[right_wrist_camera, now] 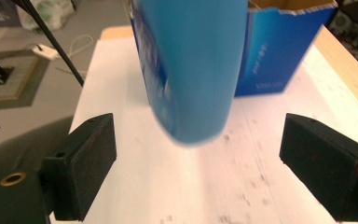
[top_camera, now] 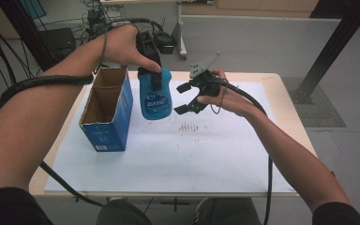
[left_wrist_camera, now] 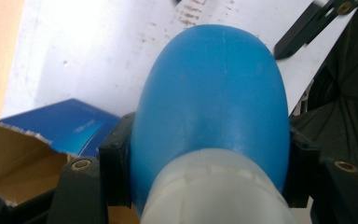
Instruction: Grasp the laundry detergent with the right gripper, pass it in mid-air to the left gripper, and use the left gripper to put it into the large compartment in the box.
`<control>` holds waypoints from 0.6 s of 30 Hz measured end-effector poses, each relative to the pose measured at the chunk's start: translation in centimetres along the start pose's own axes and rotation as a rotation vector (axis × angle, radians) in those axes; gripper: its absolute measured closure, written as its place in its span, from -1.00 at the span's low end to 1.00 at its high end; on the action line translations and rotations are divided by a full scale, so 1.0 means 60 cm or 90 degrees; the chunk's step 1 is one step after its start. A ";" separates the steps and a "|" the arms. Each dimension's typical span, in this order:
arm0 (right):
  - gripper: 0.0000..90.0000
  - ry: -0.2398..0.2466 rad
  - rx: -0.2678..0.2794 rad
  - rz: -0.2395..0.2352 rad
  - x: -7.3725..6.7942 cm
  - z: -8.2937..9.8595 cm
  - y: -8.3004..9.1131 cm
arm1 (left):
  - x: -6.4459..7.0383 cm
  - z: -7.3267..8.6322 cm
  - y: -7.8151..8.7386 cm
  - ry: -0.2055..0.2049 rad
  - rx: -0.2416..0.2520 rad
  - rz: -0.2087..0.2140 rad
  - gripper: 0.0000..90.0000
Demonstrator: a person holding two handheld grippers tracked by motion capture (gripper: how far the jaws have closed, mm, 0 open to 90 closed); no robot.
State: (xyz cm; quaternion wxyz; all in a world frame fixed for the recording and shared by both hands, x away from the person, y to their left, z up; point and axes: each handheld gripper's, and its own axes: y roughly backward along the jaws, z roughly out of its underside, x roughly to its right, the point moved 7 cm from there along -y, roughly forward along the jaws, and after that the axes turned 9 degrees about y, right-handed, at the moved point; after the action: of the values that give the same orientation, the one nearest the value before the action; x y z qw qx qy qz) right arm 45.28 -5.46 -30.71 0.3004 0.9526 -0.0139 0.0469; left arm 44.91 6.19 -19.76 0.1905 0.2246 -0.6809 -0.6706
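Blue plastic bottle [top_camera: 155, 99] with white cap, upright, lifted clear of the white sheet, beside an open, torn-topped blue cardboard box [top_camera: 107, 113], label text possibly white, blurred.

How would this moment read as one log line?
left gripper: shut on blue bottle, held above table | right gripper: open, beside bottle | blue box: upright, open
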 end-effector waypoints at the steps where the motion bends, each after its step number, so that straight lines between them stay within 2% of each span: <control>1: -0.77 -0.003 -0.010 0.002 0.000 0.004 0.006 | -0.002 0.000 0.006 0.008 0.000 -0.002 -0.18; 8: -0.77 -0.012 -0.075 0.025 -0.002 0.032 0.046 | -0.021 0.009 0.046 0.063 0.000 -0.026 -0.18; 10: -0.77 -0.016 -0.093 0.029 -0.003 0.040 0.059 | -0.027 0.015 0.055 0.091 -0.006 -0.027 -0.18; 18: -0.77 -0.035 -0.153 0.050 -0.007 0.071 0.117 | -0.058 0.045 0.093 0.171 -0.013 -0.046 -0.18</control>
State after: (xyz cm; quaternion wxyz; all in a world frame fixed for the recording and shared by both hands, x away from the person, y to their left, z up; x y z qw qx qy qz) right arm 44.81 -13.65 -30.23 0.4101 0.9092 -0.0649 0.0304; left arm 46.00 10.36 -14.10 0.2577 0.3349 -0.6340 -0.6476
